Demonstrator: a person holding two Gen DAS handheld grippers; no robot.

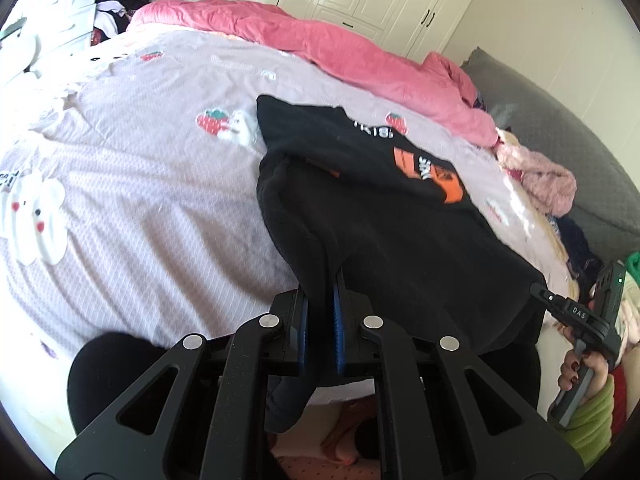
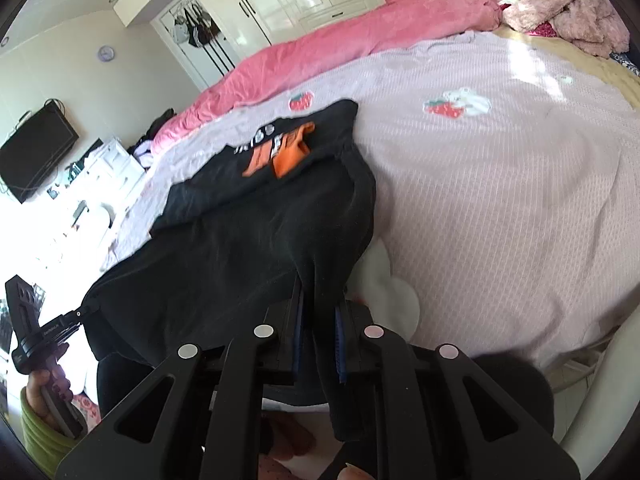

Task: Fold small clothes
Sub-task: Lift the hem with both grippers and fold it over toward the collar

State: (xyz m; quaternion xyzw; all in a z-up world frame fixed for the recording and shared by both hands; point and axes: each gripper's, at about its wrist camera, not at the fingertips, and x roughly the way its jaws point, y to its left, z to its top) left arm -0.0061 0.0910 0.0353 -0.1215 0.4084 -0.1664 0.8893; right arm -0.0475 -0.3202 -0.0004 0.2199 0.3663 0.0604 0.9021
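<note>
Hand-held grippers, left [image 1: 320,308] and right [image 2: 319,320], pinch black garment [image 1: 380,216].

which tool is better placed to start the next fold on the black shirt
Neither clearly: the left tool and right tool each clamp a near corner of the black shirt, whose printed end lies on the lilac bedspread. Probably both should carry the near edge forward together.

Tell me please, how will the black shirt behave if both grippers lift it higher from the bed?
The black shirt is probably floppy: it sags between the left gripper and right gripper. It likely drags on the lilac bedspread, since its far part lies there. It seems light; the cloth hangs in soft folds.
</note>
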